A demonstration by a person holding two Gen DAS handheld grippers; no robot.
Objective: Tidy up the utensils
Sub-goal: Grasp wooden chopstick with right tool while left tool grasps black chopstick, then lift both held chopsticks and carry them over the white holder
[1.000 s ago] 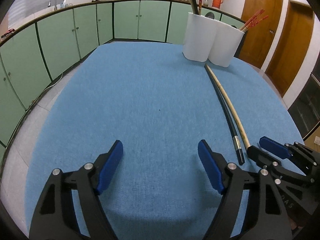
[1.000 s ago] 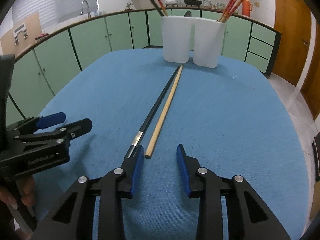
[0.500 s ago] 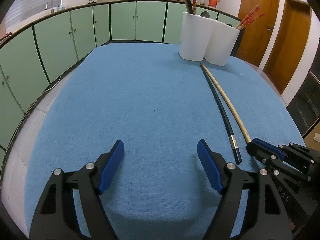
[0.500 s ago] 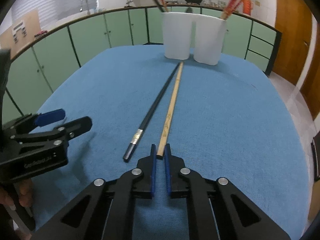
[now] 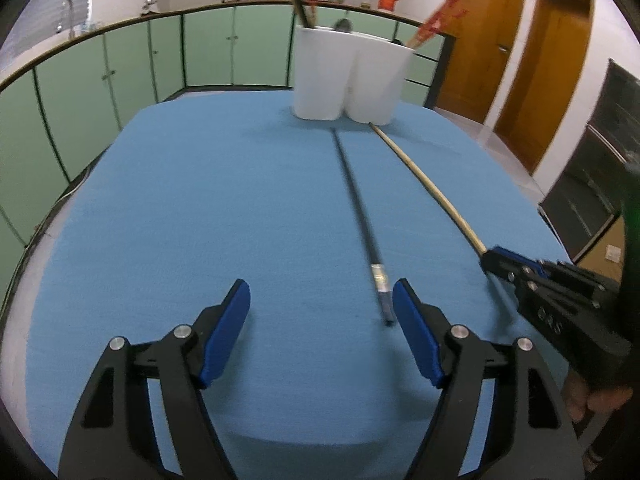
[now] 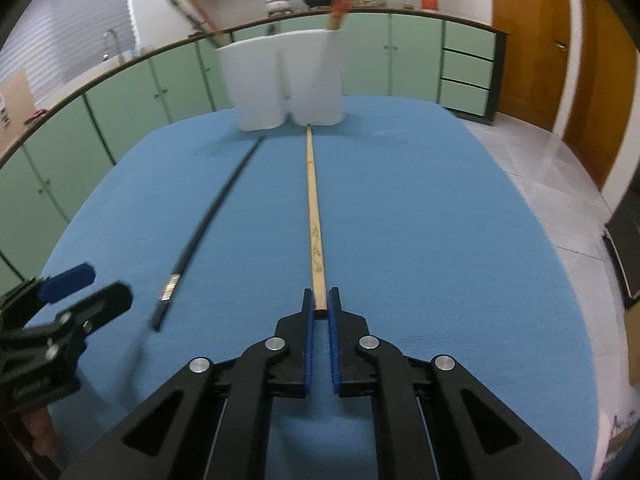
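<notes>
Found farthest left, well short of the white holder [image 5: 348,76]: the left gripper [image 5: 320,288], unclenched yet closing, with the butt of the black chopstick [image 5: 356,200] lying just inside its right-hand pad and apparently not pressed, though blurred there; best eased sideways to centre that butt between the pads before squeezing, and kept low to the blue cloth [image 5: 180,200] so as not to skate over so thin a rod.

Next rightward: the black chopstick itself, slim, glossy, banded with a pale metallic ring near the butt, tapering toward the holder and stopping just short of its base; then the wooden chopstick [image 6: 314,208], pale, matt, faintly printed near the thick end, tip reaching the foot of the holder.

Farthest right: the right gripper [image 6: 319,300], clenched on the butt of that wooden chopstick, blue pads pinching either side; judged wise to lift the butt first, hold the pinch firm, swing the rod upright and drop it tip-down into the holder; likely to pivot in so end-on a hold, hence slowly.

Holder: white, smooth, twin-lobed, tall-walled, already stocked with red chopsticks [image 5: 434,26] and dark ones; cloth beneath: blue, finely ribbed, probably soft enough to check rolling.
</notes>
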